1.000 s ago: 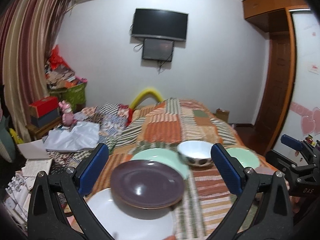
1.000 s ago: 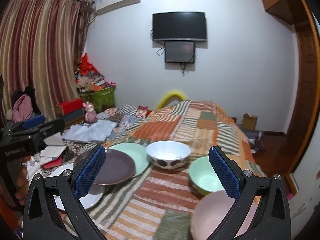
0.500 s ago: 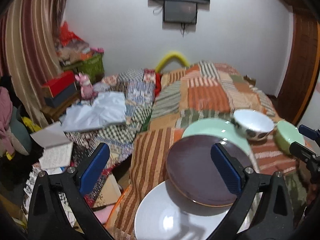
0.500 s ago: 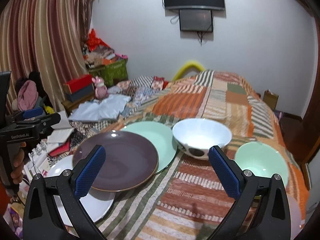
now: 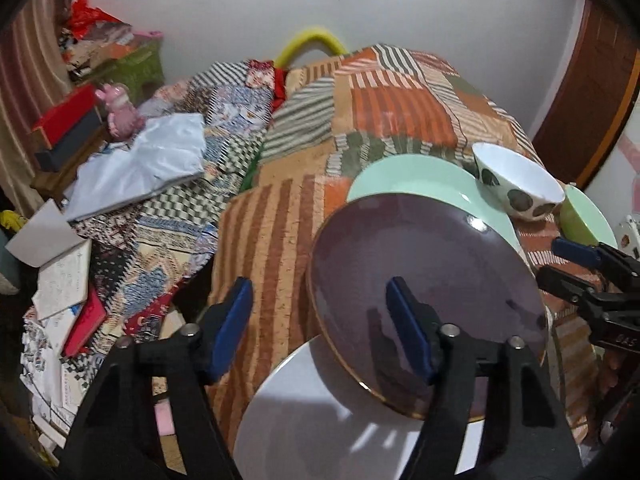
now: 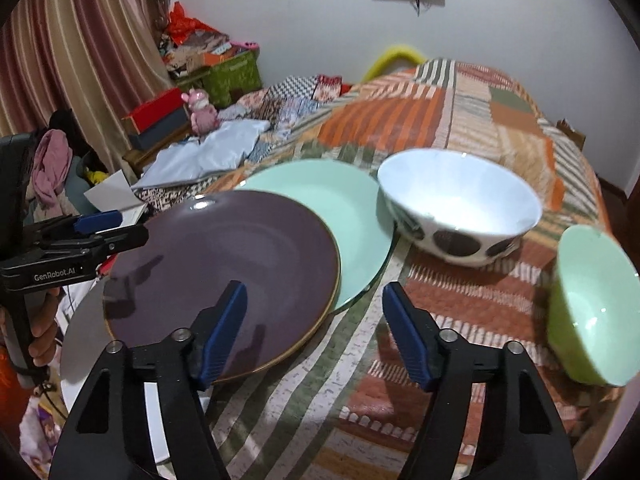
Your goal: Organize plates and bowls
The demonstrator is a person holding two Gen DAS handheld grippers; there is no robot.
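Plates: three overlap in a row at the near edge of the patchwork bedspread (image 6: 460, 120).
Purple plate (image 6: 224, 256): lies in the middle of the row, its near-left part resting on the white plate (image 5: 320, 420) and its far edge lapping over the mint plate (image 6: 344, 208).
White plate: nearest the cameras, partly off the bedspread's edge, mostly covered by the purple one.
Mint plate: flat on the bedspread, just beside the spotted bowl.
Spotted bowl (image 6: 460, 208): upright, white inside with dark spots outside, to the right of the mint plate.
Green bowl (image 6: 588, 312): upright near the right edge of the bedspread, blurred in the right wrist view, a little apart from the spotted bowl.
Left gripper (image 5: 320, 328): hangs over the purple plate's left edge, tilted downward; its jaws are closing, about half spread, with nothing pinched; the right blue pad (image 5: 408, 332) shows against the plate's surface, the left one against the bedspread.
Right gripper (image 6: 314, 328): tilted downward above the striped cloth beside the purple and mint plates; its jaws are closing, about half spread, holding nothing.
Hand (image 6: 40, 336): grips the left gripper's handle at the left edge of the right wrist view.
Surroundings: striped curtain (image 6: 80, 40), red box (image 6: 156, 108), pink toy (image 6: 202, 114) and pale cloth (image 5: 148, 164) lie left of the bed.
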